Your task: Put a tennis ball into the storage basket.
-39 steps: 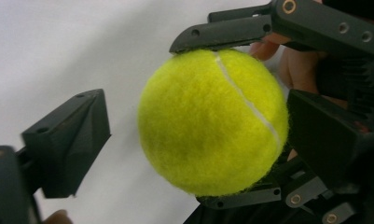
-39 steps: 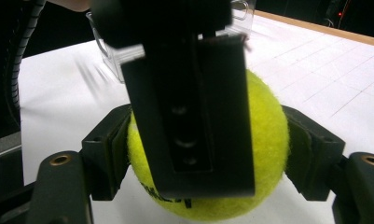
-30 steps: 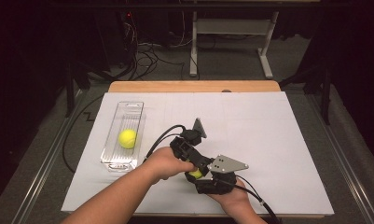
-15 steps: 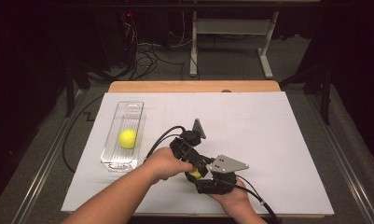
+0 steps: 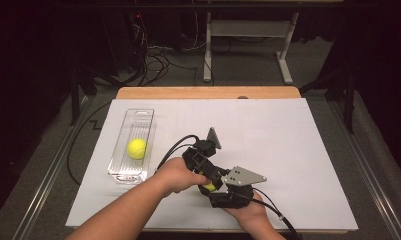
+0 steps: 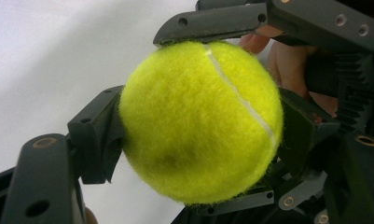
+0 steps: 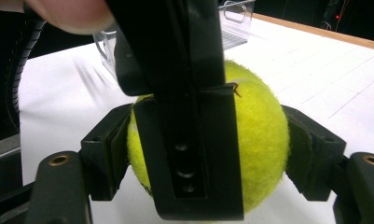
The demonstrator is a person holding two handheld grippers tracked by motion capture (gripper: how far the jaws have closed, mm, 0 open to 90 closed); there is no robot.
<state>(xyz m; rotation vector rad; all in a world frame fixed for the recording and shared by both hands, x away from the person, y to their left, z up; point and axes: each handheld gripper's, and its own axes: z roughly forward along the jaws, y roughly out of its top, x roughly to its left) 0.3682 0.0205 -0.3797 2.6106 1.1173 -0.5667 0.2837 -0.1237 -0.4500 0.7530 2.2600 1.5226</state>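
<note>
One yellow tennis ball (image 6: 201,121) is gripped by both grippers at once, just above the white sheet near the table's front. My left gripper (image 6: 201,135) has just been closing and is now shut on it, its pads (image 6: 98,140) pressing the ball's sides. My right gripper (image 7: 208,154) is shut on the same ball (image 7: 264,135) crosswise; a left-gripper jaw crosses in front of it. In the high view the ball (image 5: 208,185) peeks out between the left gripper (image 5: 204,170) and the right gripper (image 5: 219,194). A second yellow ball (image 5: 136,148) lies in the clear tray (image 5: 138,116).
The clear plastic tray stands lengthwise at the left of the white sheet (image 5: 288,145). Black cables (image 5: 174,149) trail from both grippers across the sheet. A wooden table edge (image 5: 208,92) runs along the back, with dark floor and a stand beyond.
</note>
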